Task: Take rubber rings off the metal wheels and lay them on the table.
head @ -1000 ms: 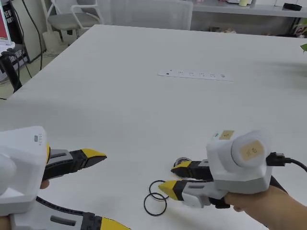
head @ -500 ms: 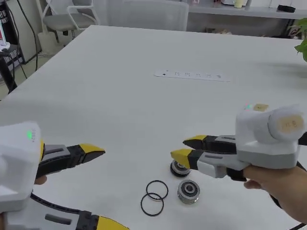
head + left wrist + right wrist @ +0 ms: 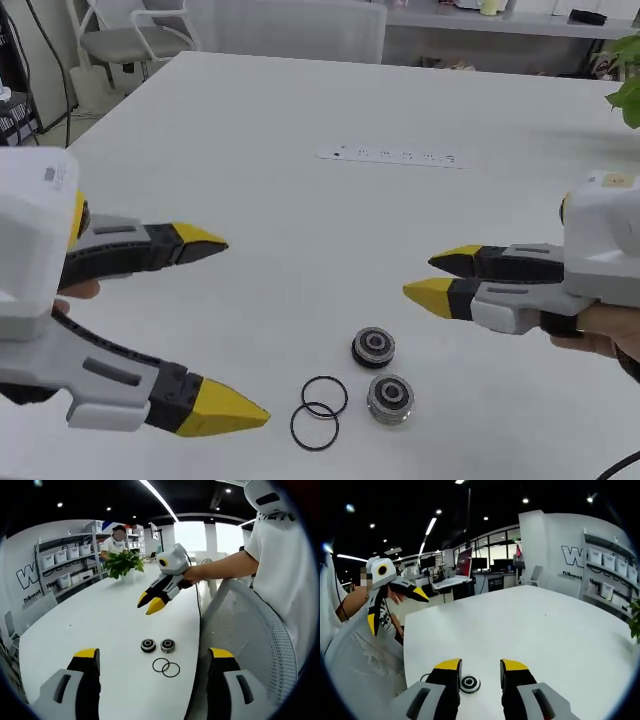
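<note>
We see one broad white table (image 3: 300, 130) running from the bottom of the head view to its top. Two white grippers with black jaws and yellow tips hang over it. The left gripper (image 3: 245, 328) comes in from the left edge. Its jaws are spread wide, one tip at mid-left and the other near the bottom, with nothing between them. The right gripper (image 3: 418, 277) enters from the right edge at mid-height; its jaws stand a little apart and grip nothing.

One long white strip with small marks (image 3: 388, 156) lies flat on the table in the upper centre.

In the lower centre lie two small round metal wheels (image 3: 373, 347), one just below and right of the other. The upper one is dark at the rim and the lower one grey. Just left of them are two thin black rubber rings (image 3: 326, 396), flat on the table and overlapping each other, the upper ring close beside the lower wheel.

In the left gripper view, both wheels and both rings sit at centre. In the right gripper view, we count one wheel at the bottom, between that gripper's jaw tips.
</note>
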`<state>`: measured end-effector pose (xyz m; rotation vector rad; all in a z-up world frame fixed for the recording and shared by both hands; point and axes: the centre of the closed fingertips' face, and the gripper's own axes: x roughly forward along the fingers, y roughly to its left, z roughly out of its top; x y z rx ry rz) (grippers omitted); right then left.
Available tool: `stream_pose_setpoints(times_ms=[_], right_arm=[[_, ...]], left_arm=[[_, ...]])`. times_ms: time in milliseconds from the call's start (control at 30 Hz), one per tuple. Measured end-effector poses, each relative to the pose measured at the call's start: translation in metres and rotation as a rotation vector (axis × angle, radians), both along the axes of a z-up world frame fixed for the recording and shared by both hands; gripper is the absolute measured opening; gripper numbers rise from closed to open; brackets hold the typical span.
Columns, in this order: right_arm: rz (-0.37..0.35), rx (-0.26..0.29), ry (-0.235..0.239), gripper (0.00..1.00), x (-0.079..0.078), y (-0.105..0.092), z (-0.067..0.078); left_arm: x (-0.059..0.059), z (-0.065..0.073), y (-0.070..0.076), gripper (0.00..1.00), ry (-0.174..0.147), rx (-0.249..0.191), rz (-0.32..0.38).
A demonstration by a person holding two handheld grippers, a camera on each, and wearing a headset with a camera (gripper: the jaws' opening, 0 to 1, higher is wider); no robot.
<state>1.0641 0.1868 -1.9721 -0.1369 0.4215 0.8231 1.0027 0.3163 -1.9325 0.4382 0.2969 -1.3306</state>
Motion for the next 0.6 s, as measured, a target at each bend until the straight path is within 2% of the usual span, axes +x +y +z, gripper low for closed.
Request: stream_pose_setpoints(times_ms=[67, 233, 367, 400, 500, 600], right_arm=[[0.002, 0.004, 0.0, 0.29, 0.002, -0.001, 0.002], [0.014, -0.034, -0.015, 0.33, 0.008, -0.003, 0.001], [0.033, -0.041, -0.02, 0.34, 0.011, 0.0, -0.001], [0.03, -0.046, -0.015, 0.33, 0.012, 0.0, -0.003], [0.005, -0.087, 0.038, 0.29, 0.015, -0.004, -0.016], [0.02, -0.084, 0.046, 0.28, 0.015, 0.0, -0.022]], left_arm=[[0.004, 0.008, -0.005, 0.86, -0.019, -0.004, -0.023], [0.017, 0.02, -0.026, 0.82, -0.06, 0.012, -0.077], [0.026, 0.025, -0.041, 0.81, -0.072, 0.014, -0.115], [0.028, 0.025, -0.044, 0.81, -0.074, 0.017, -0.119], [0.042, 0.026, -0.057, 0.83, -0.103, 0.013, -0.121], [0.052, 0.023, -0.068, 0.82, -0.096, 0.002, -0.117]])
